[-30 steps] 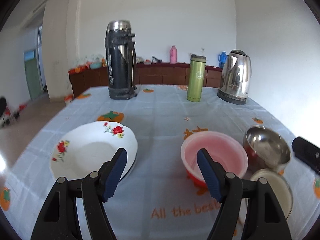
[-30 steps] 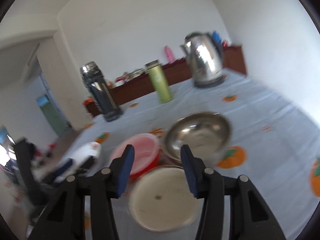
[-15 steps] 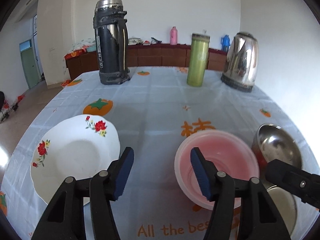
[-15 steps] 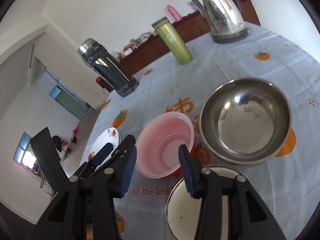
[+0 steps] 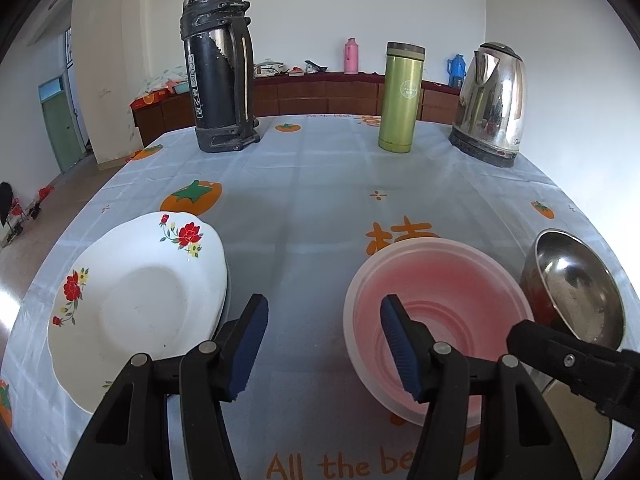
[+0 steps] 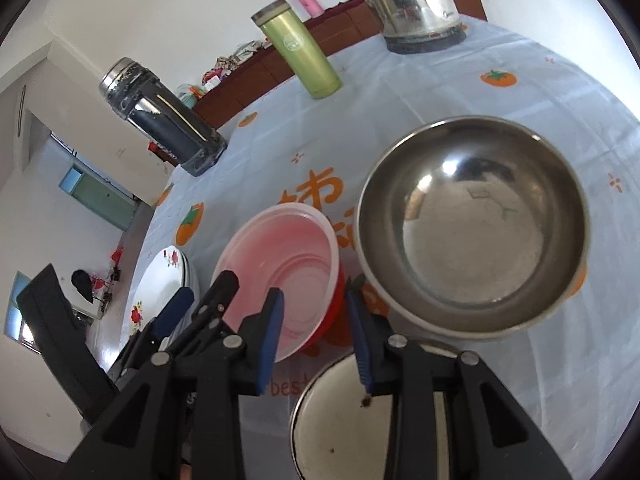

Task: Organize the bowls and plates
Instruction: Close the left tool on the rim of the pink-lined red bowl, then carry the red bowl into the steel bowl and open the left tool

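Right fingers (image 6: pixel 316 336) have been narrowing, unclenched, astride pink bowl's (image 6: pixel 288 272) rim.

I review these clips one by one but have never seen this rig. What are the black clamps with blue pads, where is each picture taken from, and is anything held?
No robot: a person holds two clamp tools, each with a camera looking along its jaws. The left gripper hangs open by the pink bowl and flowered plate. The right gripper has just been closing, its jaws straddling the pink bowl's rim, not yet pressing. Nearby sit a steel bowl and a cream dish. Nothing is held.
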Available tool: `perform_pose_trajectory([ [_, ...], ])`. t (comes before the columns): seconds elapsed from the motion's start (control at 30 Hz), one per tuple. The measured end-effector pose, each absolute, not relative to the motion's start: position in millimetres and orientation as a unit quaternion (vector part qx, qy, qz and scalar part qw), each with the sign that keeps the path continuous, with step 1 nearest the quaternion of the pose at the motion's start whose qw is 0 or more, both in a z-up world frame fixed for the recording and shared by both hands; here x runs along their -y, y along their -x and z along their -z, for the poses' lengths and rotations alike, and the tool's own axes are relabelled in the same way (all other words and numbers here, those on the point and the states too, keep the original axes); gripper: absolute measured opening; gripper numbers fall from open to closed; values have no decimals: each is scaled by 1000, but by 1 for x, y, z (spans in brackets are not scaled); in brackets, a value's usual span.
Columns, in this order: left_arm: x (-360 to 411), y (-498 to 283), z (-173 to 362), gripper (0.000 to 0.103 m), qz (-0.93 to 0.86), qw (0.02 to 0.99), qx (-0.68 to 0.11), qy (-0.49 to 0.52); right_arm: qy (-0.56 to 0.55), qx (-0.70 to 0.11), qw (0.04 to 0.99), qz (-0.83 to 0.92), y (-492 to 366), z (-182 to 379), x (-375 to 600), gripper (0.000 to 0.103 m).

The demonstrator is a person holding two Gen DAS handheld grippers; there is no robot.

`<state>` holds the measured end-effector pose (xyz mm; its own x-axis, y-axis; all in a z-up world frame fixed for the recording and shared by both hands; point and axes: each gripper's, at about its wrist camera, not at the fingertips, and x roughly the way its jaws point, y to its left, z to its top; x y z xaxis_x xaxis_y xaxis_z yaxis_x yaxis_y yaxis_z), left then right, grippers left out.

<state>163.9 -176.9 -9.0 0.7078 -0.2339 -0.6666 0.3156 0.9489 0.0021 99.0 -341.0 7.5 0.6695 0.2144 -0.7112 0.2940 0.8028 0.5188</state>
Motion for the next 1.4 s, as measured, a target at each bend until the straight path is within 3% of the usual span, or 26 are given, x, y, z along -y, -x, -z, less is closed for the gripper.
perform_pose_trajectory([
  [0.07, 177, -166, 11, 59, 146, 922, -354, -60, -307, -410, 858, 30, -104, -5, 339, 27],
  [0.13, 179, -170, 13, 42, 145, 920, -359, -60, -302, -413, 859, 30, -107, -1, 337, 17],
  [0.17, 180, -172, 15, 40, 146, 918, -364, -58, -300, -413, 859, 31, -107, 0, 336, 15],
  [0.23, 180, -175, 21, 28, 154, 912, -376, -47, -293, -410, 864, 31, -107, -1, 334, 14],
  [0.33, 184, -174, 22, 20, 160, 912, -376, -48, -278, -401, 872, 31, -106, -5, 330, 14],
  [0.73, 186, -149, -12, 20, 160, 940, -296, -55, -239, -345, 907, 36, -89, -32, 320, 14],
  [1.4, 227, -135, -36, 20, 210, 934, -284, -50, -249, -304, 918, 56, -61, -57, 359, 14],
])
